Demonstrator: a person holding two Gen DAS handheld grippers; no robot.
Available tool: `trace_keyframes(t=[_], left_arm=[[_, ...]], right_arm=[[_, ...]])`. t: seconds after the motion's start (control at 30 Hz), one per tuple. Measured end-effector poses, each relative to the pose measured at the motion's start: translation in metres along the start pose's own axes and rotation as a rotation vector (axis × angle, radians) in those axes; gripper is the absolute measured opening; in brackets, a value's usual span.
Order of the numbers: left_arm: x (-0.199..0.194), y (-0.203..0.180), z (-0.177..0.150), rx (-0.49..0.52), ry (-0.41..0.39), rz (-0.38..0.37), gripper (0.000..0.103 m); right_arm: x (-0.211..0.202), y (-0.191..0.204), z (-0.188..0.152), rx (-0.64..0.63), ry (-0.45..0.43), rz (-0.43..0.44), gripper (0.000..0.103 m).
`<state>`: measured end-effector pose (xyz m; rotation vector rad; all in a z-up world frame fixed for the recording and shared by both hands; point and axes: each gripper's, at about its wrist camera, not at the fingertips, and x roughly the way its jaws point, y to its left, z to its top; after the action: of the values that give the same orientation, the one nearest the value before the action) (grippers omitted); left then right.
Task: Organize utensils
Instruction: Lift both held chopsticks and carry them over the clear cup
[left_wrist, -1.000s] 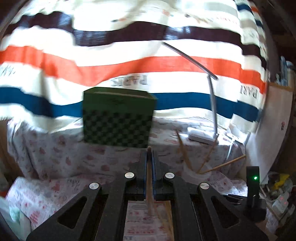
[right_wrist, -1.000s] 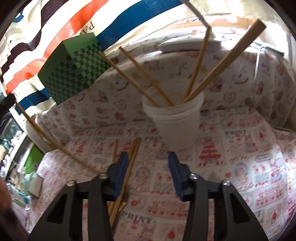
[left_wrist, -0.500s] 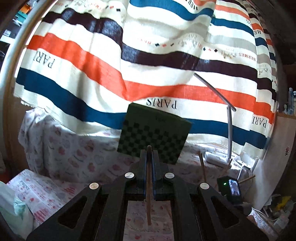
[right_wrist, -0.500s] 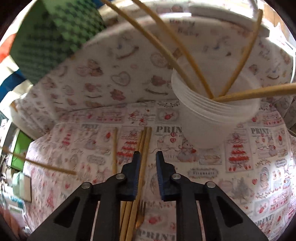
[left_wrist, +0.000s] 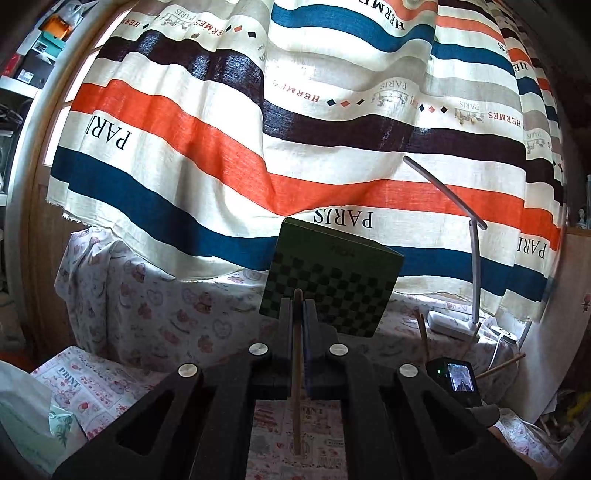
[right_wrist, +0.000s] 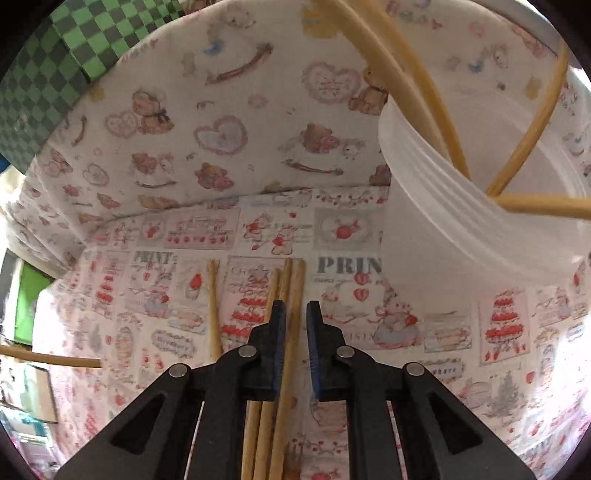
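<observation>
The right tongs (right_wrist: 295, 314) have just been narrowing around a bundle of chopsticks (right_wrist: 291, 291) lying on the bench (right_wrist: 443, 332); whether the pads bite yet is unclear. Next: clamp one, lift toward the cup (right_wrist: 461, 229) far right, holding four. The left tongs (left_wrist: 297, 306) pinch one chopstick (left_wrist: 296, 376). About four lie loose.

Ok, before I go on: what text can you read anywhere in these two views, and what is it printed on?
"PARIS" and "PARI": striped cloth hanging at the back.
"HERMES" and "HERMES PARIS", upside down: same cloth, along its upper bands.
"PRINT": patterned tablecloth, left wrist view.
"PRIN", cut off by the white cup: same tablecloth, right wrist view.
Smaller tablecloth captions and the mark on the green checkered box: too blurred to read.
</observation>
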<state>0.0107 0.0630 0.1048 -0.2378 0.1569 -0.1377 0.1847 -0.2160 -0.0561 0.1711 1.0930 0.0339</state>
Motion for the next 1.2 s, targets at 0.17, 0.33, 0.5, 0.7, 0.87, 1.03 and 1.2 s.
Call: trace_keyframes(t=[0.17, 0.33, 0.5, 0.7, 0.87, 1.03, 1.2], left_arm=[[0.004, -0.001, -0.002, 0.007, 0.021, 0.019, 0.003], [0.01, -0.001, -0.007, 0.009, 0.044, 0.084, 0.003], [0.008, 0.003, -0.008, -0.024, 0.031, 0.089, 0.003], [0.0, -0.009, -0.008, 0.014, 0.014, 0.044, 0.003], [0.0, -0.027, -0.007, 0.029, 0.026, 0.014, 0.003], [-0.007, -0.048, 0.014, 0.025, 0.002, -0.029, 0.003], [-0.003, -0.08, 0.03, 0.08, 0.007, -0.088, 0.003]], right_arm=[[0.008, 0.008, 0.005, -0.002, 0.017, -0.036, 0.012], [0.015, 0.038, 0.002, -0.107, -0.028, -0.108, 0.012], [0.018, 0.054, -0.002, -0.156, -0.054, -0.114, 0.007], [-0.044, 0.056, -0.015, -0.154, -0.25, 0.099, 0.006], [-0.123, 0.063, -0.031, -0.222, -0.452, 0.165, 0.006], [-0.196, 0.045, -0.042, -0.232, -0.65, 0.2, 0.006], [-0.251, 0.005, -0.054, -0.204, -0.783, 0.198, 0.006]])
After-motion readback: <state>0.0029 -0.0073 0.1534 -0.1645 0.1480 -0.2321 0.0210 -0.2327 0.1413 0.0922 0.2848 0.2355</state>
